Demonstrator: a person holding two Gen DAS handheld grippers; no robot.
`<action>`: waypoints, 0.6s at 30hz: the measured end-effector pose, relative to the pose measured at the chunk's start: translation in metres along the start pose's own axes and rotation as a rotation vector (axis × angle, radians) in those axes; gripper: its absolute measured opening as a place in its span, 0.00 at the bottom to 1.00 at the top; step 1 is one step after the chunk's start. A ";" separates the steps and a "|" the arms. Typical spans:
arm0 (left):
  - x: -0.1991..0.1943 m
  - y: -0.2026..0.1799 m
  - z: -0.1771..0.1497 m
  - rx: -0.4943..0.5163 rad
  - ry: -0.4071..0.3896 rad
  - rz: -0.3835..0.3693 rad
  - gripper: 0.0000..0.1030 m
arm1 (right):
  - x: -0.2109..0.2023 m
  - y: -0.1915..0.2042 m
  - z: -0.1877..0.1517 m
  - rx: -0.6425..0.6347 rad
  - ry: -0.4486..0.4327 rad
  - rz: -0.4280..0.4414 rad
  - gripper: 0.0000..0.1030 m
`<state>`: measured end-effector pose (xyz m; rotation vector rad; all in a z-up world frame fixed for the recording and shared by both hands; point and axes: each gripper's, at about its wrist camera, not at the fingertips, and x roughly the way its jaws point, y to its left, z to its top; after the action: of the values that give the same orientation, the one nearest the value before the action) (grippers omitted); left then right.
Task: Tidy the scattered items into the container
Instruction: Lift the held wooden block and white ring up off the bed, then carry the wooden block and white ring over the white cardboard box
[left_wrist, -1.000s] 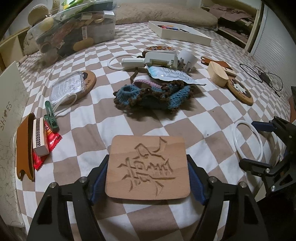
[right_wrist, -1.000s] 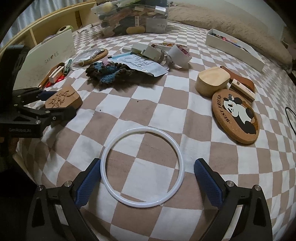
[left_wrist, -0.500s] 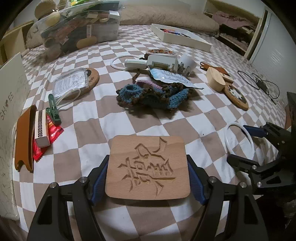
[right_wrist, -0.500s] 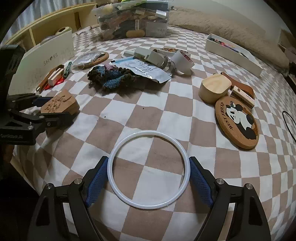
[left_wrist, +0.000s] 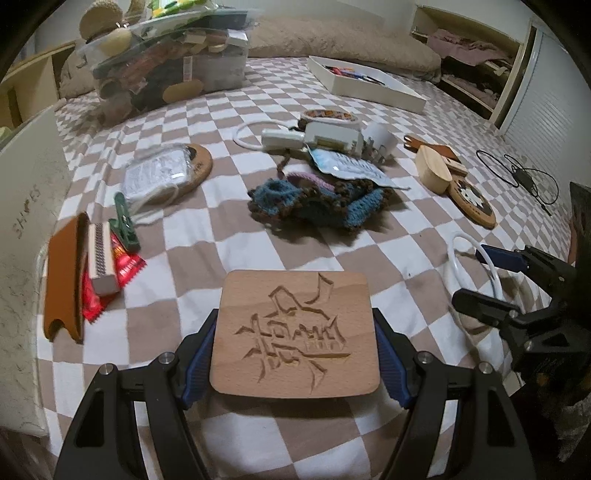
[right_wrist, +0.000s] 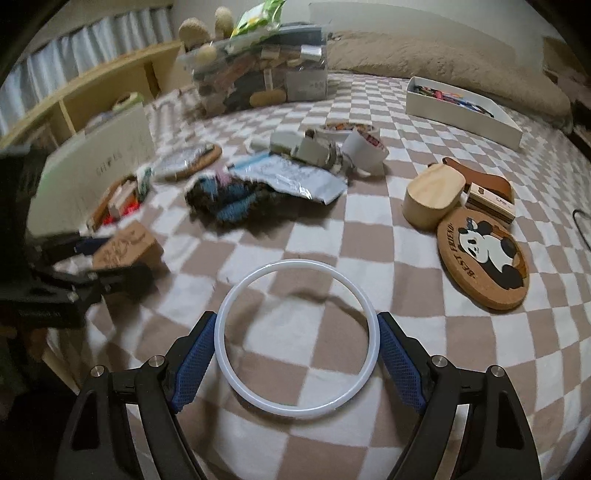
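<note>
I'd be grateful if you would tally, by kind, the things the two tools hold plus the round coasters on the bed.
Carved wooden plaque: 1, in the left tool
White ring: 1, in the right tool
Round coasters: 2, the panda coaster and the wooden coaster under a clear packet
Total: 4

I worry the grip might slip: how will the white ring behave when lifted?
The white ring looks thin and smooth, so it may flex or slide between the right gripper pads. Pinched only at its sides, it could tilt. It is probably light.
</note>
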<state>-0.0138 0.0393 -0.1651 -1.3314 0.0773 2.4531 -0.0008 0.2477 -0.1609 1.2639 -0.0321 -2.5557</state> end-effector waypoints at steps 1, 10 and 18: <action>-0.002 0.001 0.001 -0.002 -0.008 0.001 0.73 | 0.000 0.000 0.002 0.011 -0.010 0.004 0.82; -0.021 0.014 0.011 -0.015 -0.068 0.010 0.73 | -0.001 0.005 0.020 0.033 -0.051 0.006 0.82; -0.035 0.022 0.024 -0.013 -0.125 0.048 0.73 | -0.017 0.007 0.043 0.040 -0.128 0.017 0.82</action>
<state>-0.0234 0.0138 -0.1256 -1.1918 0.0632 2.5752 -0.0227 0.2408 -0.1204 1.1074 -0.1199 -2.6299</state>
